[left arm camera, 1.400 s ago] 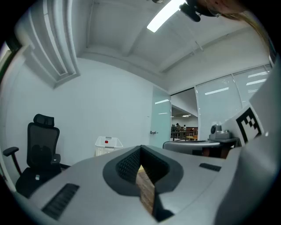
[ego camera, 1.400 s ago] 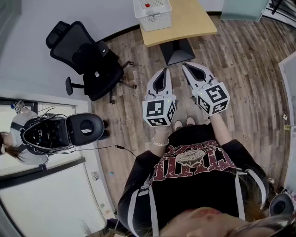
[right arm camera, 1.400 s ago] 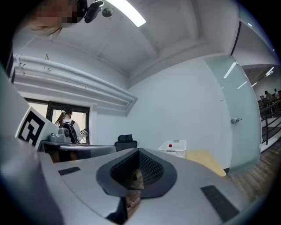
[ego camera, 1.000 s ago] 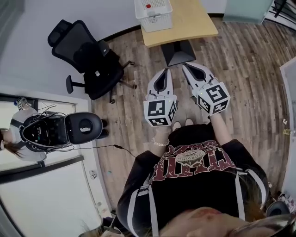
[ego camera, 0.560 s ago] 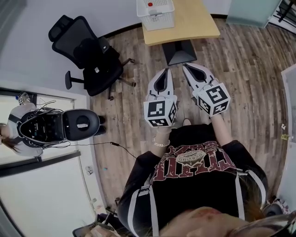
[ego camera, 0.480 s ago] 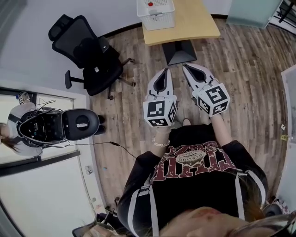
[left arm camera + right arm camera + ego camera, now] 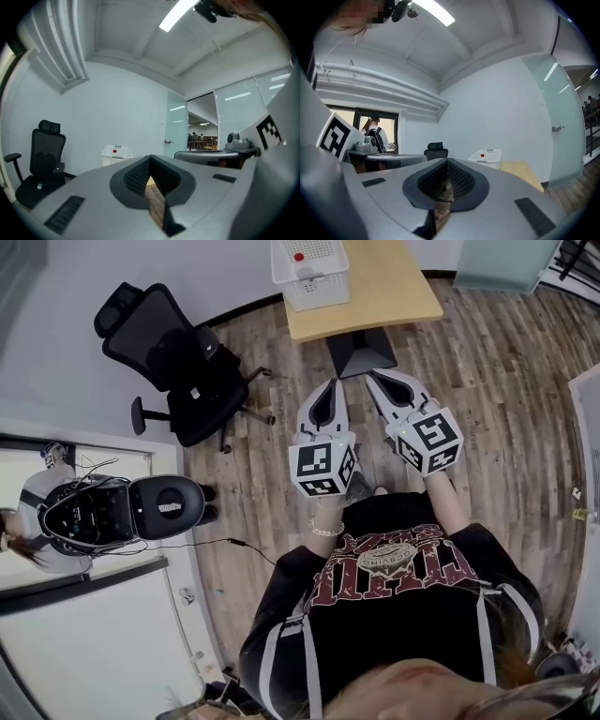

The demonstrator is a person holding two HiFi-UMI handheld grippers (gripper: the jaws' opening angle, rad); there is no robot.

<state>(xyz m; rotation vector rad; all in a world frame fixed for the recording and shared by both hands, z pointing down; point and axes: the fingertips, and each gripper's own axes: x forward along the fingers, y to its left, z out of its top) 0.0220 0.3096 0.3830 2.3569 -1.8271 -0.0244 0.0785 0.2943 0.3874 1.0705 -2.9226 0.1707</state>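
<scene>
I hold both grippers side by side in front of my waist, pointing at a wooden table [image 7: 398, 285]. The left gripper [image 7: 329, 387] is shut with nothing between its jaws, and its jaws [image 7: 150, 158] meet at the tip. Beside it, the right gripper [image 7: 373, 378] is likewise shut and empty [image 7: 447, 161]. A white slatted basket [image 7: 309, 268] with a red item inside stands on the table's left end, well beyond both tips. The basket also shows in the left gripper view [image 7: 116, 153] and in the right gripper view [image 7: 486, 156].
A black office chair [image 7: 178, 357] stands left of the table on the wood-plank floor [image 7: 506, 381]. The table's dark base [image 7: 361, 351] lies just ahead of the gripper tips. A frosted glass door [image 7: 560, 131] is at the right. A person with a backpack [image 7: 372, 138] stands behind the window.
Both grippers stay shut and side by side. The head view has drifted slightly, and the table base now sits closer to the gripper tips.
</scene>
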